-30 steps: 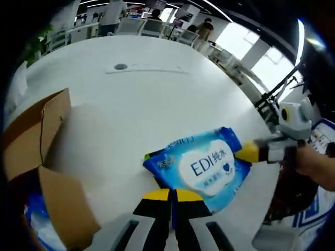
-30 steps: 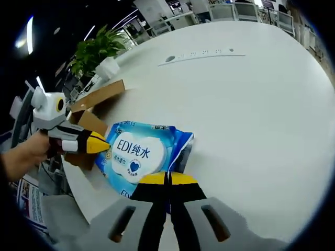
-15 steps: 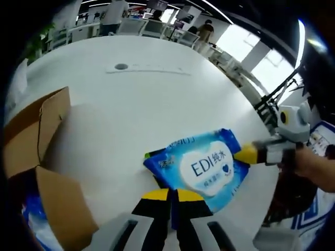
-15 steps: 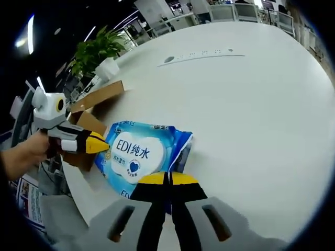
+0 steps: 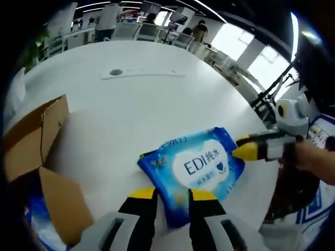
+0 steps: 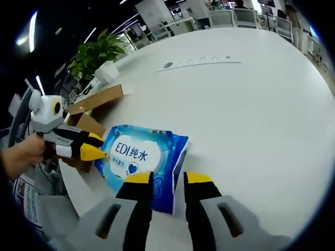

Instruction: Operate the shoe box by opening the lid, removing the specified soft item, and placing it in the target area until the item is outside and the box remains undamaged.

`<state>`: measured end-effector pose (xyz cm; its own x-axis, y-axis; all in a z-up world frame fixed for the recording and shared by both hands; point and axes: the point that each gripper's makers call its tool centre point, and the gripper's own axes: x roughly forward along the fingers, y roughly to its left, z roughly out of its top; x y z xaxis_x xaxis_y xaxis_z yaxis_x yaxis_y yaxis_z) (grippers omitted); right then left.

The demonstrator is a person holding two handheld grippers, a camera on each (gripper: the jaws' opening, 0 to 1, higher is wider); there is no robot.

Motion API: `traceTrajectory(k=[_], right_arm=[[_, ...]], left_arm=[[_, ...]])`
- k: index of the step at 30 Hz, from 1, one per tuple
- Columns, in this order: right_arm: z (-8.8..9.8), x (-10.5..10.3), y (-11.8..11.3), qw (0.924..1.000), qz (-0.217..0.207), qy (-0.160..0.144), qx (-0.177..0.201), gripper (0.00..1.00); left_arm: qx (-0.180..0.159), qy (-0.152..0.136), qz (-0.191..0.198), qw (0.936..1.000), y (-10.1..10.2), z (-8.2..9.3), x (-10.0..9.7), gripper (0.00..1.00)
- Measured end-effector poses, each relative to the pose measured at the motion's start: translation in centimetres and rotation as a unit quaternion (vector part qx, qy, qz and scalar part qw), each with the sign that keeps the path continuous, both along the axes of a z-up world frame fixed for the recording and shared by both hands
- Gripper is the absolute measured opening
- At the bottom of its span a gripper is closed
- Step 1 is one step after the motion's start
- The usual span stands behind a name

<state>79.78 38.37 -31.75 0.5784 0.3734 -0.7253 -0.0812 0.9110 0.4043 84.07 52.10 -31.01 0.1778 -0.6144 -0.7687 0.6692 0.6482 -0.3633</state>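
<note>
My left gripper (image 5: 173,194) has its jaws apart, the blue wipes pack (image 5: 194,169) lying between the tips at lower centre of the left gripper view, flat on the white table (image 5: 146,99). My right gripper (image 6: 168,179) is likewise parted around the pack's other end. The open box (image 5: 39,157) sits at the left edge, well apart from the pack.

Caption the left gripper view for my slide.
Open left tongs straddle the wipes pack on the table, beside the open box.
</note>
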Motion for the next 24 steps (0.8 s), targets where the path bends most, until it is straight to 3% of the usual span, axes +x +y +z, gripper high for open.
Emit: traceTrajectory(k=[14,24], right_arm=[[3.6,-1.8,1.2,0.9998,0.012,-0.015,-0.003,0.44],[6.6,-2.0,2.5,0.9990,0.019,-0.039,-0.005,0.44]], left_arm=[[-0.020,-0.033,-0.010,0.9992,1.1,3.3,-1.2,0.37],[-0.039,-0.053,0.001,0.9978,3.6,6.5,-1.4,0.39]])
